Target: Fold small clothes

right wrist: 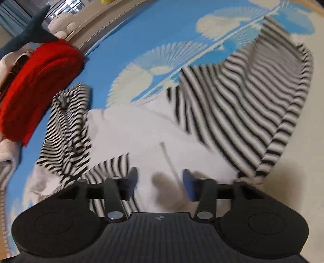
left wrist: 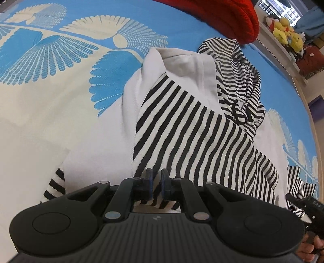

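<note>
A small white garment (left wrist: 182, 66) with a wide black-and-white striped panel (left wrist: 192, 131) lies on the bed. My left gripper (left wrist: 157, 182) is shut on the near edge of that striped panel, with cloth pinched between its blue pads. In the blurred right wrist view, my right gripper (right wrist: 160, 180) stands open just above the white cloth (right wrist: 131, 131), with nothing between its fingers. A fold of the striped panel (right wrist: 243, 101) rises to its right. A second, finer-striped garment (left wrist: 239, 81) lies crumpled beside the white one, seen also in the right wrist view (right wrist: 64, 125).
The bed cover (left wrist: 50, 50) is blue and cream with a fan pattern. A red knit item (left wrist: 232, 18) lies at the far edge (right wrist: 36, 81). Plush toys (left wrist: 287, 34) sit on a shelf beyond the bed. A person's hand (left wrist: 309, 246) shows at the lower right.
</note>
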Action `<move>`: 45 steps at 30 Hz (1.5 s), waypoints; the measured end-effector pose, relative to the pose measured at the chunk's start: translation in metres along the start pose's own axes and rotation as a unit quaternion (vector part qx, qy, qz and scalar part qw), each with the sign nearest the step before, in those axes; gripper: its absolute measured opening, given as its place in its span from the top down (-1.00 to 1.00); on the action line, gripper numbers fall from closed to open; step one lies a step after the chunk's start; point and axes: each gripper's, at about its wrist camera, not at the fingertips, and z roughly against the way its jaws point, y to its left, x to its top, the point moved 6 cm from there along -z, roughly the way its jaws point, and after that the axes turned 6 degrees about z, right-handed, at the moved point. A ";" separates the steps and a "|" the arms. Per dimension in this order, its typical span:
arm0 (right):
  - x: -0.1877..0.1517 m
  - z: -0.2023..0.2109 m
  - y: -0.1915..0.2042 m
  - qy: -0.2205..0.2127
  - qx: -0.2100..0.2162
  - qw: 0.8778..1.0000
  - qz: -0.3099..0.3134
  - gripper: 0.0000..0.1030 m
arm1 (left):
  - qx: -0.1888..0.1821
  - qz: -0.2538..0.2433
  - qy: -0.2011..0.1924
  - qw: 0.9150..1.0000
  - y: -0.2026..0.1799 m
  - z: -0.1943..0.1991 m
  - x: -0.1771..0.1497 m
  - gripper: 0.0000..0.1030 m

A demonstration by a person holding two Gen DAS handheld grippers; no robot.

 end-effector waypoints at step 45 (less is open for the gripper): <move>0.030 0.034 -0.025 -0.098 -0.068 0.991 0.067 -0.01 | -0.005 -0.054 -0.010 0.998 -0.046 0.009 -0.014 0.59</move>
